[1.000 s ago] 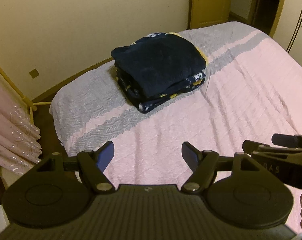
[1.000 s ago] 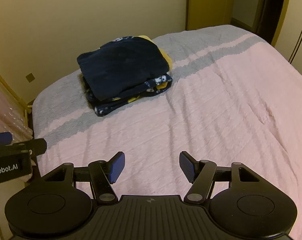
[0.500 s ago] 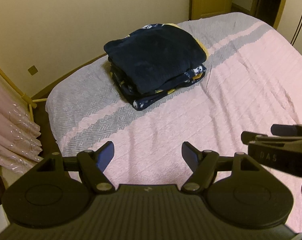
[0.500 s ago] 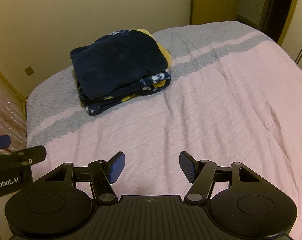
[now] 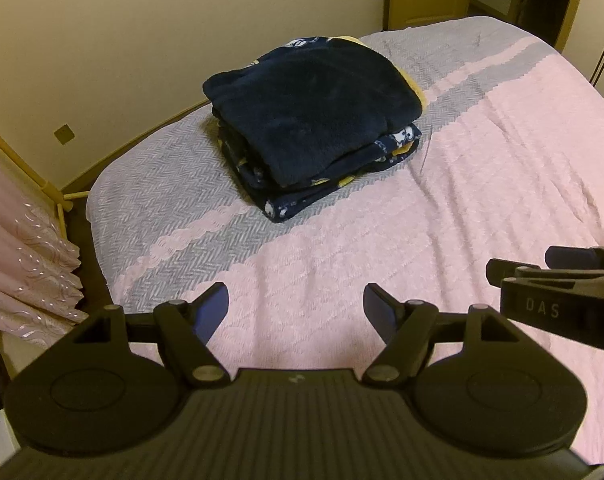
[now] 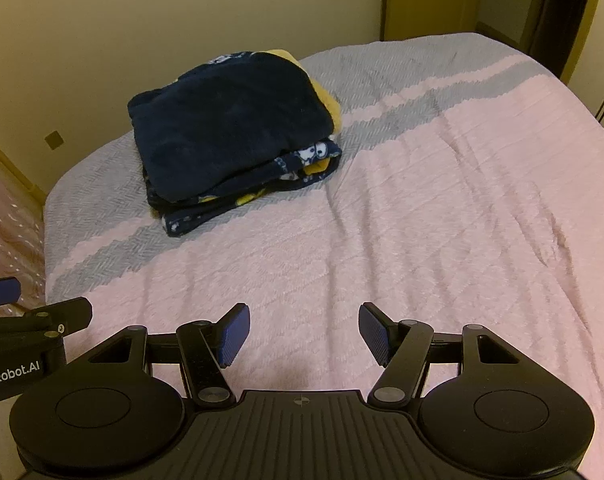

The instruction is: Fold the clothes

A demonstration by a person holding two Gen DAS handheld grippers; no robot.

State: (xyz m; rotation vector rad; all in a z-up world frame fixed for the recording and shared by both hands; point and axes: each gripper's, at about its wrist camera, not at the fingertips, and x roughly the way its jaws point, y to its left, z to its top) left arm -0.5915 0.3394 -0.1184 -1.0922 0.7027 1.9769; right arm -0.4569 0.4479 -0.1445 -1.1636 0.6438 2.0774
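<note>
Left wrist view shows the left gripper (image 5: 296, 308) with its jaws spread wide and nothing between them, hanging over bare pink bedspread (image 5: 482, 184) at the near edge of the bed; the side of the right gripper (image 5: 558, 300) juts in from the right just beside it. In the right wrist view the right gripper (image 6: 300, 332) is spread to much the same width, also empty and touching nothing, with the left one's arm showing at the left margin. Farther out, well apart from both claws, the folded clothes (image 5: 314, 120) sit as a squared stack on the far left part of the bed, on the grey herringbone band of the spread near the wall. The top layer is a plain navy fleece; beneath it are printed navy layers with yellow showing at the right edge. The stack looks soft, thick and light, and it should give under a pinch without slipping much, though the layers could slide over one another or spill open if lifted from one side only. A sound hold would probably be low on the near folded edge, one claw toward each end, catching all layers together. Pink curtains (image 5: 26, 264) hang at the left, beyond the bed's corner.
</note>
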